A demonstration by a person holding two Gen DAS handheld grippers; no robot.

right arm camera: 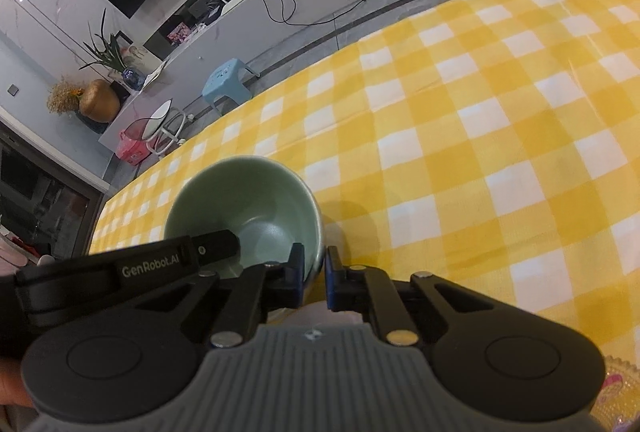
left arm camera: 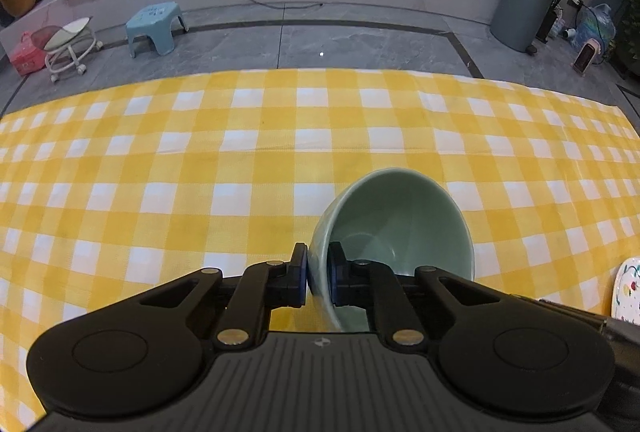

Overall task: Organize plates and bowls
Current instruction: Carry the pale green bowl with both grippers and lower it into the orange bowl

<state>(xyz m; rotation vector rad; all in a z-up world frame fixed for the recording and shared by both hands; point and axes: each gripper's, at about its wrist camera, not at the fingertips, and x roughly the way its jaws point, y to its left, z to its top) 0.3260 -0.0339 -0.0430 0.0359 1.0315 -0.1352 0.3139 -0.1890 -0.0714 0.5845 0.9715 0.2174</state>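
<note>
A pale green bowl (left arm camera: 392,216) is over the yellow checked tablecloth (left arm camera: 240,151), and both grippers hold it. In the left wrist view my left gripper (left arm camera: 318,264) is shut on the bowl's left rim, one pad outside the wall and one inside. In the right wrist view the same bowl (right arm camera: 248,199) has my right gripper (right arm camera: 316,264) shut on its right rim in the same way. The left gripper's finger (right arm camera: 216,244) reaches into the bowl from the left. The bowl is empty. Whether its base rests on the cloth is hidden.
A white plate with a coloured pattern (left arm camera: 628,292) lies at the cloth's right edge, and a patterned plate edge (right arm camera: 620,392) shows at the lower right. Beyond the table's far edge are grey floor, a blue stool (left arm camera: 156,27) and a grey bin (left arm camera: 520,11).
</note>
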